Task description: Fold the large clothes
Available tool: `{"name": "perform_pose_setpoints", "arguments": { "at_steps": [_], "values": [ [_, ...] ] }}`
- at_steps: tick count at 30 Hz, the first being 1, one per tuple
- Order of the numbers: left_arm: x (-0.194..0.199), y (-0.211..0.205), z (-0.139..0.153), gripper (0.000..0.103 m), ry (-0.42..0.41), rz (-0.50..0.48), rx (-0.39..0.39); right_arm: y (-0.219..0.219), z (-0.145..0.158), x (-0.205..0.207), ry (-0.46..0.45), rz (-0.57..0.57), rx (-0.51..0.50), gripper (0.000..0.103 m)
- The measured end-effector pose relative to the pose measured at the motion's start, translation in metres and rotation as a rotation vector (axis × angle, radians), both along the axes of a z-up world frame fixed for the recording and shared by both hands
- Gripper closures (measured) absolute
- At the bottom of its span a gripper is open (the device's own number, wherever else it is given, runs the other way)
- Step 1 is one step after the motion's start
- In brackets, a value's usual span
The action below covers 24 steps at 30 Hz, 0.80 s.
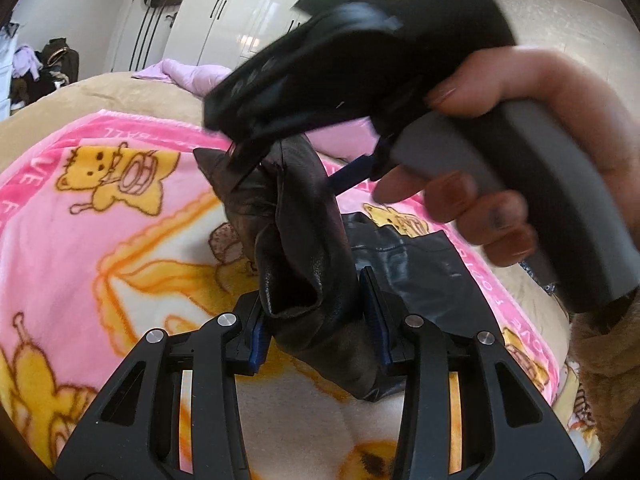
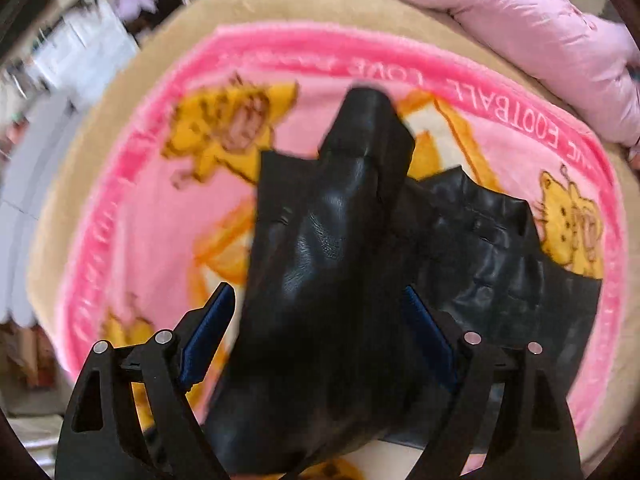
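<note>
Left gripper (image 1: pixel 316 316) is pinching a bunched fold of the black leather garment (image 1: pixel 304 248) between its blue pads (image 1: pixel 258 340), jaws narrowed onto the material; the fold is standing up out of the jaws and bulging above them. Right gripper (image 2: pixel 320 332) is standing wide, blue pads (image 2: pixel 208 332) splayed well apart; a glossy black ridge of the same garment (image 2: pixel 320 260) is rising between them, but neither pad appears to be pressing on it, so this one is reading as open, not holding. In the left wrist view the right gripper (image 1: pixel 248 164) is showing blurred, tips down at the top of the raised fold; whether they are touching it cannot be told. A person's hand (image 1: pixel 500 168) is wrapping the grey handle (image 1: pixel 540 208), fingers curled under it. The rest of the garment is lying partly flat on the pink cartoon blanket (image 2: pixel 140 220), spreading out to the right in the right wrist view. The blanket is covering a tan bed (image 2: pixel 192 28). A lilac padded jacket (image 2: pixel 520 32) is lying heaped along the far edge of the bed, well apart from the leather. White wardrobe doors (image 1: pixel 224 12) are standing behind. No containers are showing.
</note>
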<state>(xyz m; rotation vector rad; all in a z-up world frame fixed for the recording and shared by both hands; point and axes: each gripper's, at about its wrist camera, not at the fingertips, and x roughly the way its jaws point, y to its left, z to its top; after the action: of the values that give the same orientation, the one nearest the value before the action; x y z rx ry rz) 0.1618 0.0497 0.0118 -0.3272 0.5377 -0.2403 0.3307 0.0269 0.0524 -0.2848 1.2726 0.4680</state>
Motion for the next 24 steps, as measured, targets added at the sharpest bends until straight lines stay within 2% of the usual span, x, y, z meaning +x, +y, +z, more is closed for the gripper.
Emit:
{"name": "perform_pose_setpoints", "arguments": {
  "at_steps": [5,10,11,12,15,19,21,22,24],
  "values": [
    [-0.001,0.003,-0.001,0.072,0.002,-0.004,-0.016,0.008,-0.008,0.002,0.003,0.005,-0.017,0.017],
    [-0.001,0.0,0.001,0.072,-0.001,-0.006,-0.014,0.026,-0.019,-0.006,0.008,0.072,-0.076,0.017],
    [-0.001,0.0,0.0,0.072,0.0,-0.005,-0.011,0.029,-0.022,-0.008,-0.009,0.092,-0.112,0.022],
    [-0.001,0.0,0.0,0.072,0.001,-0.006,-0.011,0.029,-0.023,-0.008,-0.014,0.095,-0.125,0.035],
    [-0.001,0.001,0.0,0.072,0.003,-0.012,-0.016,0.02,-0.018,-0.006,-0.009,0.089,-0.085,0.056],
    [-0.004,-0.007,0.007,0.069,-0.015,-0.034,-0.009,0.003,-0.004,-0.006,-0.033,0.09,-0.038,0.068],
    [-0.009,-0.014,0.013,0.061,-0.031,-0.056,-0.01,-0.01,0.006,-0.006,-0.051,0.082,-0.013,0.072],
    [-0.011,-0.017,0.015,0.053,-0.035,-0.068,-0.011,-0.017,0.012,-0.005,-0.058,0.072,0.001,0.073],
    [-0.014,-0.024,0.02,0.049,-0.04,-0.085,-0.007,-0.042,0.026,0.0,-0.067,0.046,0.058,0.075]
  ]
}}
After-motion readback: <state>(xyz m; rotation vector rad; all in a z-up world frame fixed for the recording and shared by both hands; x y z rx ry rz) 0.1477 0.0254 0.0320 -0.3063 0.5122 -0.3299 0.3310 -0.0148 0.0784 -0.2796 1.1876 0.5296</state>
